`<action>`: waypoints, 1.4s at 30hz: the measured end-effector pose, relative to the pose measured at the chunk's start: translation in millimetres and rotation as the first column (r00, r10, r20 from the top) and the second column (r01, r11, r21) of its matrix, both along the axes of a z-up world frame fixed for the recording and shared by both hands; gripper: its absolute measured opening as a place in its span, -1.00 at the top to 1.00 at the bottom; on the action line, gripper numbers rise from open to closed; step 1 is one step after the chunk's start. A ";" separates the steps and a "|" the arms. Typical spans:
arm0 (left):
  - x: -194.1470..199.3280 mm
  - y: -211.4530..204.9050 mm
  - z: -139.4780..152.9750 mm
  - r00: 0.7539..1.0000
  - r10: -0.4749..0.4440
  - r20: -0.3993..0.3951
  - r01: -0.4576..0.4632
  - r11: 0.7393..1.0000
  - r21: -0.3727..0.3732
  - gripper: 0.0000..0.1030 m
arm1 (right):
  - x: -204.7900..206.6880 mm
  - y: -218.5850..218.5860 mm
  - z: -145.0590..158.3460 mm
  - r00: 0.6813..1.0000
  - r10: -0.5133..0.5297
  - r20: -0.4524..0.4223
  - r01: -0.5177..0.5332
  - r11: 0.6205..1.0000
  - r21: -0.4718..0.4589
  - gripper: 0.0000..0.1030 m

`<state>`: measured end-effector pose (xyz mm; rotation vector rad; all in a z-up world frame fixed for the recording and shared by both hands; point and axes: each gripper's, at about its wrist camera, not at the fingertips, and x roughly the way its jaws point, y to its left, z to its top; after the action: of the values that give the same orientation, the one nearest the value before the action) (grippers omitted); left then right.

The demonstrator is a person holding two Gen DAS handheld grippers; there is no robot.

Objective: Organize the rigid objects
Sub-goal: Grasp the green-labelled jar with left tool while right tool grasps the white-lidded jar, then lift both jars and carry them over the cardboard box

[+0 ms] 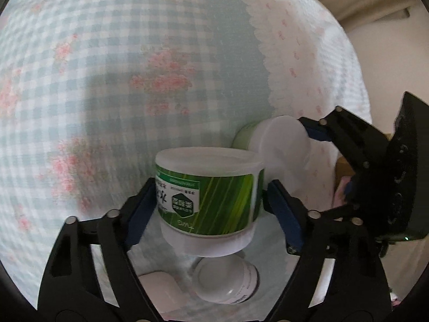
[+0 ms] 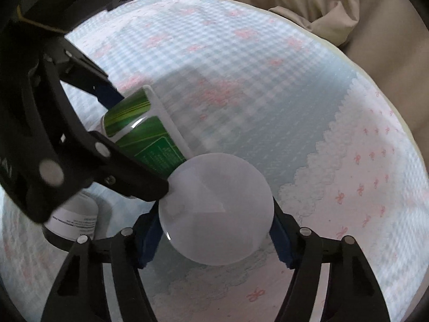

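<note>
My left tool [image 1: 207,197] has its blue pads against the two sides of a green-labelled jar [image 1: 206,193], one pad on the printed panel and one on the striped side, so I count that jar as clamped at mid-body. My right tool [image 2: 217,221] is closed the same way on a second jar [image 2: 215,216], seen lid-on as a frosted white disc, with the pads at opposite edges. The two jars sit side by side and touch, or very nearly, above the bed [image 1: 107,67].

I judge both to be stiff plastic tubs that will not give under the pads. The glossy label could slide, so gripping across the widest part of the wall, below the lid, looks safest. Holding by the lid alone risks it popping off. Their weight I cannot tell, since the contents are hidden.

The label on the left jar reads upside down from my camera: a dark hexagon badge with pale characters, large black characters beside it and a green strip above, all too blurred to read.

Beneath lie a small white bottle [image 1: 228,281] with fine print I cannot make out and a pale rounded case [image 1: 161,292], on the gingham sheet with pink flowers.
</note>
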<state>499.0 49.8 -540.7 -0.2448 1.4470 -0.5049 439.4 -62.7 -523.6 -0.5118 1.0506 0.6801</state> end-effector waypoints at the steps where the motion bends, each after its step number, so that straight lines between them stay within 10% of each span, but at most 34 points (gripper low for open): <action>1: 0.4 0.8 0.7 1.000 0.004 0.002 -0.004 1.000 0.002 -0.41 | 0.3 -0.4 0.5 1.000 -0.003 0.000 0.003 1.000 0.002 -0.29; 27: -11.9 -10.9 7.4 0.996 0.008 0.084 -0.015 0.997 0.079 -0.31 | -10.2 -13.5 7.9 0.997 -0.077 0.006 0.077 0.997 -0.005 -0.28; 42: -69.0 22.4 128.8 0.964 0.065 0.258 -0.072 0.997 0.016 -0.31 | -58.9 -28.0 109.6 0.959 -0.274 0.076 0.267 0.960 0.087 -0.28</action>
<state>430.0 72.2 -411.9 -0.2003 1.1866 -0.4439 380.4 -90.7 -414.0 -0.3206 0.9860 0.4487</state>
